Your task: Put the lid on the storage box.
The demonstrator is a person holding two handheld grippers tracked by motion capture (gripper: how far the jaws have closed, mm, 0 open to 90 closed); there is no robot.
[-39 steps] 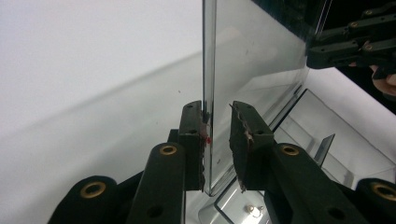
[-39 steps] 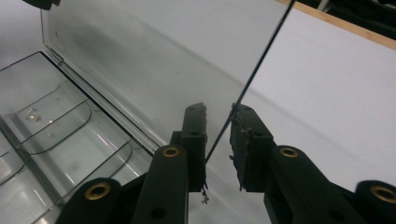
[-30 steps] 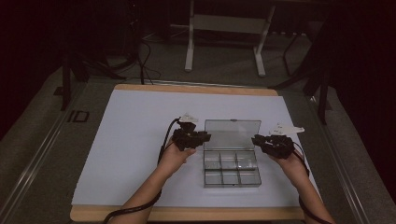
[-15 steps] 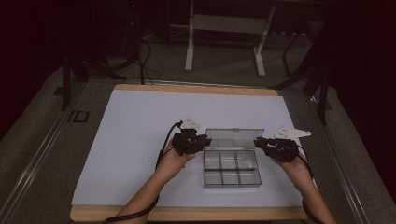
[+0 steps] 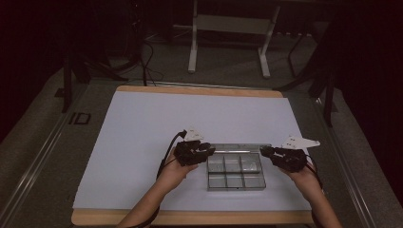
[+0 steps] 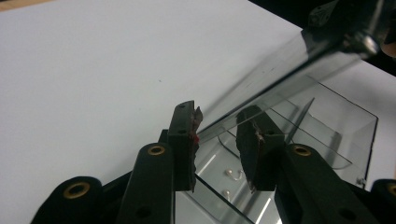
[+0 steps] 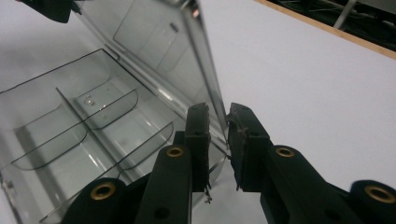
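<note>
On the white tabletop [image 5: 142, 133] sits a clear plastic compartment box [image 5: 236, 171], its hinged lid [image 7: 154, 42] partly raised. The left claw [image 6: 217, 140], jaws just opening, straddles the lid's edge; the right claw [image 7: 217, 135] stands narrowly parted around the opposite edge.

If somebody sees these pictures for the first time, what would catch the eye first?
A clear box with compartments sits on the white table, its lid raised. The left tool and right tool flank it, each with the lid's edge between its jaws. The left jaws have just been opening.
</note>
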